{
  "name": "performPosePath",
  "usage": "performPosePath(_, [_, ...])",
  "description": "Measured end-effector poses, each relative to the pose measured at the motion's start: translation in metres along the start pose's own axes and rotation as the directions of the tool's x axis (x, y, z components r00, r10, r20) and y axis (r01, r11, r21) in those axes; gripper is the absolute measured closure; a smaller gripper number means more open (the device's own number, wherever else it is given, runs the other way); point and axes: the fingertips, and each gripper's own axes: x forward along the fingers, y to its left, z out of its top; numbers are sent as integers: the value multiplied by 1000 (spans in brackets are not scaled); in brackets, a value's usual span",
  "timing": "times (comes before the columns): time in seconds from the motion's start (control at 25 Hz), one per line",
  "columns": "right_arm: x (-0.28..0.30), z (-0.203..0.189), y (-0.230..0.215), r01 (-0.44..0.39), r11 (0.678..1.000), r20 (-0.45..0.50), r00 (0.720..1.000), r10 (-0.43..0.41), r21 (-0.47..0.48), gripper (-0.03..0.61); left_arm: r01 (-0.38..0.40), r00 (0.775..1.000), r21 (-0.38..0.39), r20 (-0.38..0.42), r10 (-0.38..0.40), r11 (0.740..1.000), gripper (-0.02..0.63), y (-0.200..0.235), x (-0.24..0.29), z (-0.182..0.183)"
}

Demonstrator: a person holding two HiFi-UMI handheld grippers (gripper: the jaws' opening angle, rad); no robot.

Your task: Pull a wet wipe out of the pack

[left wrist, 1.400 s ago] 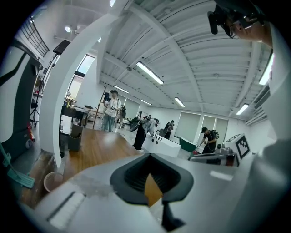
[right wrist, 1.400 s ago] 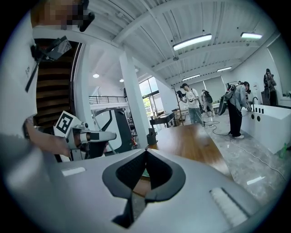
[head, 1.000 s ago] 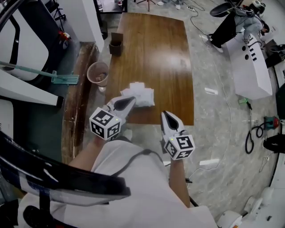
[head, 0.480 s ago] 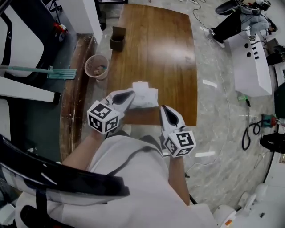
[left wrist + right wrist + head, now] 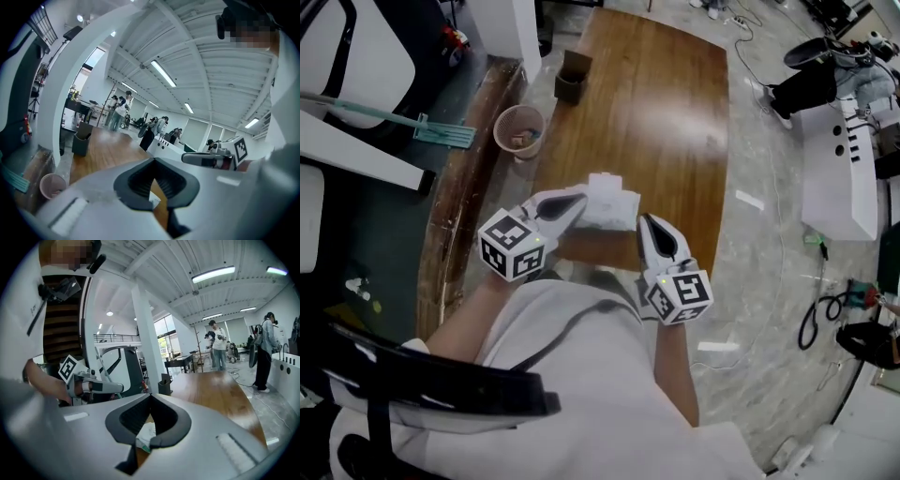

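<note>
Left gripper view: left hand-held gripper (image 5: 153, 159) has its jaws closed tip to tip, with nothing clamped. A bit of white and the wood show through the gap behind the pads.

Right gripper view: right hand-held gripper (image 5: 150, 395) is the same, with its jaws together and empty. The white pack with a green mark is visible through the opening.

Head view counts:
- 2 hand-held grippers, each with 1 marker cube, both held over the near end of the table (image 5: 666, 122).
- 1 wet wipe pack (image 5: 614, 202), white, lying flat near the table's near edge, toward its left side.
- The left tip is at the pack's left edge, and I can't tell if it's touching. The right tip is just beside the pack's right near corner.
- 1 dark box (image 5: 570, 80) at the table's far left edge, well apart from the pack.
- 1 pinkish bucket (image 5: 517, 131) on the floor just beside the table's left edge.
- 1 mop with a green head (image 5: 445, 133) on the floor, further left.

No wipe is drawn out of the pack that I can see.
</note>
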Motion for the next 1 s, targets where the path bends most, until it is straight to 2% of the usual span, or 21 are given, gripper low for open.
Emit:
performPosePath(0.16, [11, -2, -1, -92, 996, -45, 995, 91, -20, 571, -100, 993, -92, 60, 106, 991, 612, 4, -1, 3])
performPosePath(0.36, [25, -5, -11, -177, 983, -104, 980, 171, -56, 571, -196, 974, -86, 98, 204, 977, 614, 4, -1, 3])
performPosePath(0.52, [37, -20, -17, -244, 967, -176, 958, 227, -78, 571, -268, 952, -151, 111, 285, 952, 614, 7, -8, -7])
performPosePath(0.72, [49, -41, -23, -315, 943, -250, 927, 281, -109, 571, -343, 926, -177, 101, 364, 922, 612, 8, -12, -17])
performPosePath(1.0, [66, -71, -20, -433, 888, -345, 866, 361, -158, 571, -453, 881, -192, 52, 470, 870, 612, 8, -17, -35])
